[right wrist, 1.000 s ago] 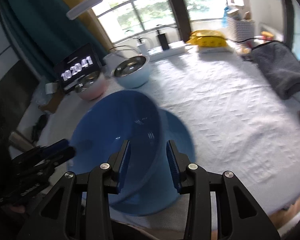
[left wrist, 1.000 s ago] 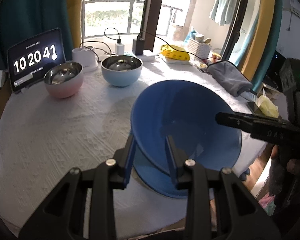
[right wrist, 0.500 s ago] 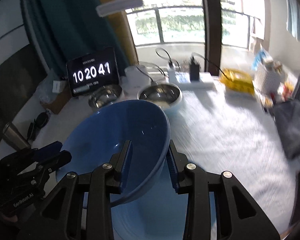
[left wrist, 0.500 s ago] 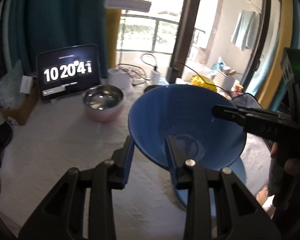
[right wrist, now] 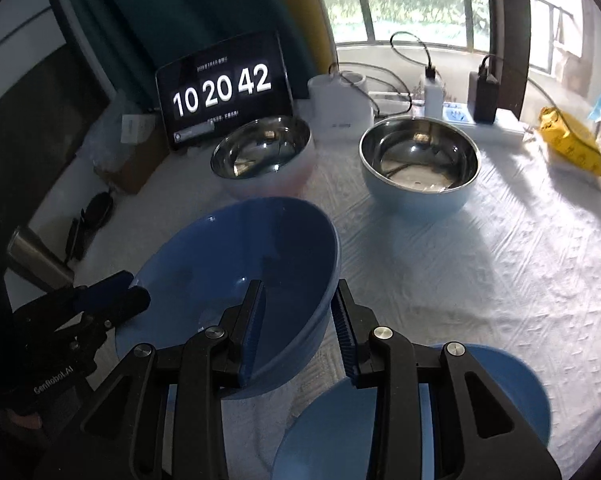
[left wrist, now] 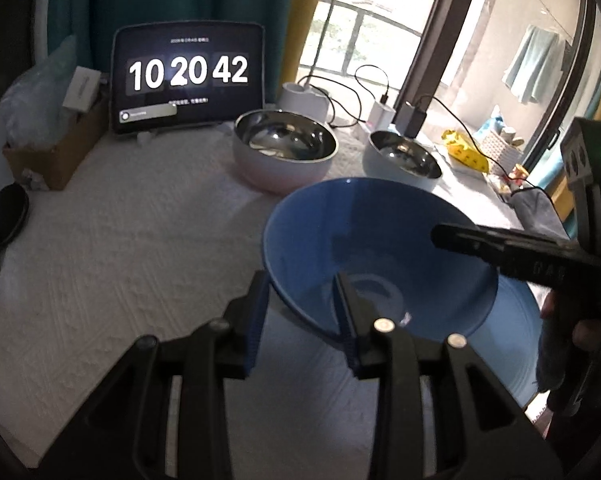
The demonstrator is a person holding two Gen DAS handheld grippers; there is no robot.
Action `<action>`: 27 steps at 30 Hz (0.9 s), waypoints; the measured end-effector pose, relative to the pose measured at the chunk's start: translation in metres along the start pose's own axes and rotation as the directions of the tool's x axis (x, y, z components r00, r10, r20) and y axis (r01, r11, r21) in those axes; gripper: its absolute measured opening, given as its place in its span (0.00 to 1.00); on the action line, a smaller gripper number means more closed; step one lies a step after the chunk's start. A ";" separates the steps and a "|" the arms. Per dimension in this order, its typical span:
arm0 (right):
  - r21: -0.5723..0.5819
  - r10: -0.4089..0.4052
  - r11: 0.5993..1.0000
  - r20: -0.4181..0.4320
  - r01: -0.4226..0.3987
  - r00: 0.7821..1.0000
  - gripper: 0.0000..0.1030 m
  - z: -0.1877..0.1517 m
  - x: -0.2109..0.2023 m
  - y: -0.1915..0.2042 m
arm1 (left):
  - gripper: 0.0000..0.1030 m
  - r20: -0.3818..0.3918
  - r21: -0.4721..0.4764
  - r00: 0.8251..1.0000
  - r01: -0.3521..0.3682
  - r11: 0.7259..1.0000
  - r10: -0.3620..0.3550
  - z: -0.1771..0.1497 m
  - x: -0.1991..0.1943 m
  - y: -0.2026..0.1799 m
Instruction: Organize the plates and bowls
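Note:
A deep blue bowl [left wrist: 372, 240] [right wrist: 236, 248] hangs just above the white tablecloth, gripped at opposite sides of its rim. My left gripper [left wrist: 300, 304] has the near rim between its fingers, one inside the bowl and one outside; its jaws are opening slightly. My right gripper [right wrist: 298, 312] is shut on the other rim, and in the left wrist view it reaches in from the right. A flat blue plate [left wrist: 516, 328] [right wrist: 500, 372] lies on the cloth to the right of the bowl. Behind stand a pink steel-lined bowl [left wrist: 284, 148] [right wrist: 260, 152] and a light-blue one [left wrist: 400, 160] [right wrist: 418, 160].
A tablet clock [left wrist: 186, 76] leans at the back beside a white lamp base [right wrist: 340, 108] with chargers and cables. A yellow packet [right wrist: 572, 144] lies at the back right and a cardboard box [left wrist: 56, 152] at the left. The table edge runs close below the plate.
Both grippers have carried the blue bowl off the plate, leftward and toward the steel bowls. The plate now lies bare to the bowl's right.

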State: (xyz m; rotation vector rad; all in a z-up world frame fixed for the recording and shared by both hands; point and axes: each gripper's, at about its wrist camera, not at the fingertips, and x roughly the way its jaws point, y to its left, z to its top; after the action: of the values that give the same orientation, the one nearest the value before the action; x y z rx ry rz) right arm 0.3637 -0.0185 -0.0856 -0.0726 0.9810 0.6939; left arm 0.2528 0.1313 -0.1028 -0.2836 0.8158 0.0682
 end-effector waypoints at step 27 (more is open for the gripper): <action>0.063 0.009 0.998 0.018 -0.010 1.000 0.38 0.085 0.030 -0.007 | 0.43 0.063 -0.035 0.998 0.002 0.999 0.000 0.086 0.032 0.047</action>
State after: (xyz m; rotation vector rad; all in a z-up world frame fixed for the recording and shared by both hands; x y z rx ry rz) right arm 0.4415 0.0213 -0.0621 -0.0063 0.9862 0.6709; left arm 0.3280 0.1988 -0.0806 -0.3133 0.7520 0.0900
